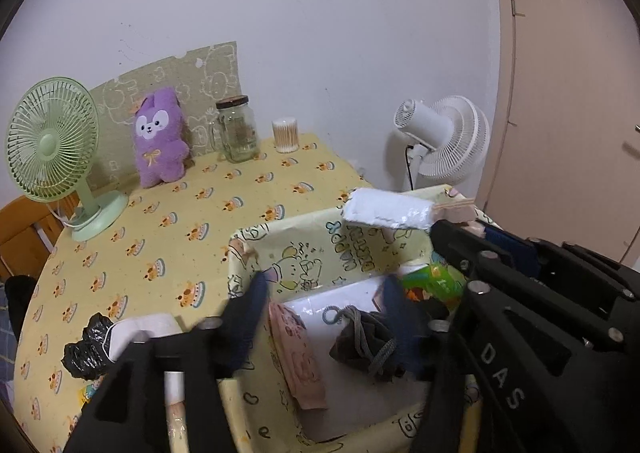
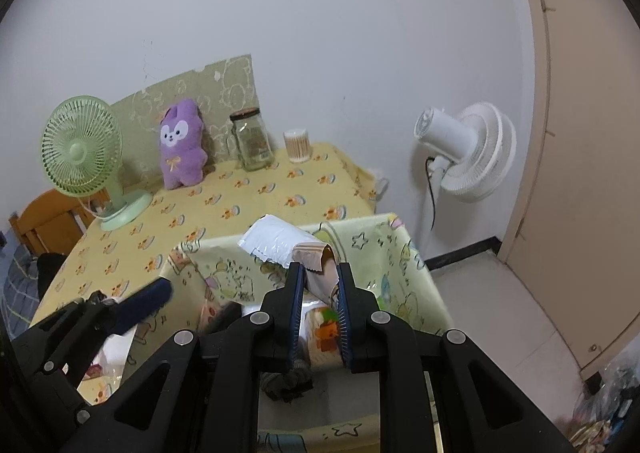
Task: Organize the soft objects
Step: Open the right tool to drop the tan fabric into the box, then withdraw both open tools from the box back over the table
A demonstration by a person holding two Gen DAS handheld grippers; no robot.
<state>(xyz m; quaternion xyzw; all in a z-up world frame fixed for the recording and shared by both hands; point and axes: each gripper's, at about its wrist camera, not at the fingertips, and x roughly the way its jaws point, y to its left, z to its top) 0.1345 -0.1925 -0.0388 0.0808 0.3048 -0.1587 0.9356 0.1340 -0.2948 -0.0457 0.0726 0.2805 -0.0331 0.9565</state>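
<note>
Nearest the cameras, both claws hang over an open yellow-green fabric bin (image 1: 256,237) printed with cartoons. The left claw (image 1: 324,313) stands spread with nothing between its blue pads; directly below it a dark grey drawstring pouch (image 1: 362,341) lies on the bin's pale floor, apart from both fingers. A flat pink packet (image 1: 298,353) leans against the bin's left wall, and a green printed packet (image 1: 432,281) sits toward the right side.

The right claw (image 2: 320,277) is pressed together on the pink-beige end of a white soft packet (image 2: 276,241), pinching it by that end so the white body sticks out over the bin's far rim, clear of the contents below.

Beside the bin, on the yellow-patterned surface (image 1: 192,213), lie a crumpled black plastic bag (image 1: 86,349) and a white item partly hidden by the left claw.

Farther back stand a green desk fan (image 1: 52,145), a purple plush toy (image 1: 158,137), a glass jar (image 1: 236,129) and a tub of cotton swabs (image 1: 285,135), all near the wall. A white floor fan (image 1: 444,141) stands beyond the surface's edge.

Judgement: the step in hand is depositing items into the bin; the pouch appears delivered, the white packet is not. The next move calls for lowering the right claw inside the walls and letting go where floor is free. The plush toy, well apart from the bin, looks a likely later candidate.
</note>
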